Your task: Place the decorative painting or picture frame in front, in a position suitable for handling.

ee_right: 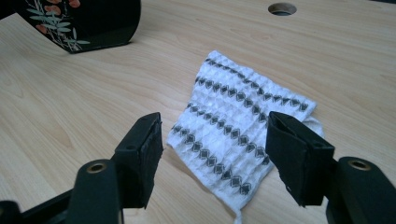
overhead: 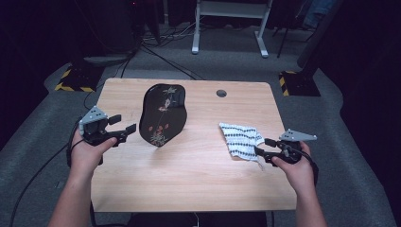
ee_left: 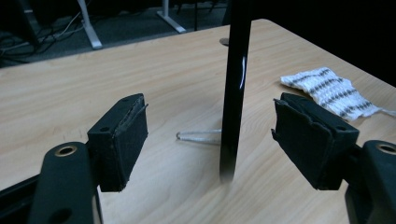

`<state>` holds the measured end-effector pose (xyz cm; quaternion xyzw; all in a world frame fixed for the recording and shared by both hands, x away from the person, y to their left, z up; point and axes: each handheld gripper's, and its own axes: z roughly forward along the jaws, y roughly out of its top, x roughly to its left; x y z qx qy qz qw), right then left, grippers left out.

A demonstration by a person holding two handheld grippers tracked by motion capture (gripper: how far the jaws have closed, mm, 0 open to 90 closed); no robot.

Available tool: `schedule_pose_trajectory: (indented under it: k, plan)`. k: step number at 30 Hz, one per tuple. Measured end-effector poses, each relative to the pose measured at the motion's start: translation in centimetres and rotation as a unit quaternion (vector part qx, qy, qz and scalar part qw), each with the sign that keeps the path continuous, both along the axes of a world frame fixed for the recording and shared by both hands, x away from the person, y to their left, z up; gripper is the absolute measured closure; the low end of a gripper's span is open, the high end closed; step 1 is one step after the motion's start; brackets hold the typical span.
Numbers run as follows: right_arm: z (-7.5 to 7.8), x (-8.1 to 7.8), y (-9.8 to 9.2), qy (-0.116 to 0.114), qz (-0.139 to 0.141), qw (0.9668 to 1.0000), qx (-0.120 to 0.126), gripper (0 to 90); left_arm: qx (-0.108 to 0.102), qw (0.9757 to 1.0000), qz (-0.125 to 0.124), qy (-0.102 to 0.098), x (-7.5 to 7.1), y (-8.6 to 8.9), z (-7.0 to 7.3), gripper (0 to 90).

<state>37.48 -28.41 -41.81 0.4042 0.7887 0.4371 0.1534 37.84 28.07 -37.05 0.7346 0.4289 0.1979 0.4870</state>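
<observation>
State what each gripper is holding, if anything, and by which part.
Nothing is held. The left gripper stands open around the edge of the upright black lacquered floral tray; the right gripper is open over the white black-patterned waffle cloth.

The black lacquered tray (overhead: 163, 115) stands on edge on the table (overhead: 194, 175), blocking passage at the left-centre. Bare wood lies open between it and the folded cloth (overhead: 240, 139). The whole near strip is free too.
</observation>
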Motion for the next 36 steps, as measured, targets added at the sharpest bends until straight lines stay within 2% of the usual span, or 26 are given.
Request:
schedule_pose_trajectory:
  k: [6,9,19,21,25,29,33,36]
  plan:
    - [-0.3,-0.4,-0.2,0.009,-0.003,1.0,0.001,36.5,-0.001,0.9999,-0.007,-0.01,1.5,-1.8,0.7,28.3]
    - [-0.5,-0.5,-0.4,0.012,-0.007,0.9999,0.003,36.5,-0.009,0.9998,-0.011,-0.011,2.5,-2.6,0.9,30.7]
    - [-0.7,-0.3,-0.1,0.021,-0.003,0.9998,0.005,35.9,-0.019,0.9996,-0.016,-0.009,4.4,-4.0,0.6,33.4]
    - [-0.8,-0.3,0.0,0.021,-0.003,0.9997,0.006,35.9,-0.029,0.9994,-0.017,-0.009,4.9,-4.1,0.6,34.8]
    - [-0.8,-0.2,0.2,0.023,-0.001,0.9997,0.005,36.0,-0.029,0.9994,-0.015,-0.014,5.6,-4.3,0.8,41.7]
    - [-0.8,-0.1,0.4,0.025,0.001,0.9997,0.005,36.1,-0.035,0.999,-0.023,-0.017,6.2,-5.0,1.6,48.2]
    - [-0.8,0.0,0.6,0.026,0.005,0.9996,0.006,36.1,-0.036,0.9987,-0.03,-0.019,6.8,-5.7,2.6,50.7]
    - [-0.7,0.0,0.8,0.025,0.006,0.9997,0.006,36.0,-0.032,0.9987,-0.038,-0.01,7.7,-6.1,3.4,61.9]
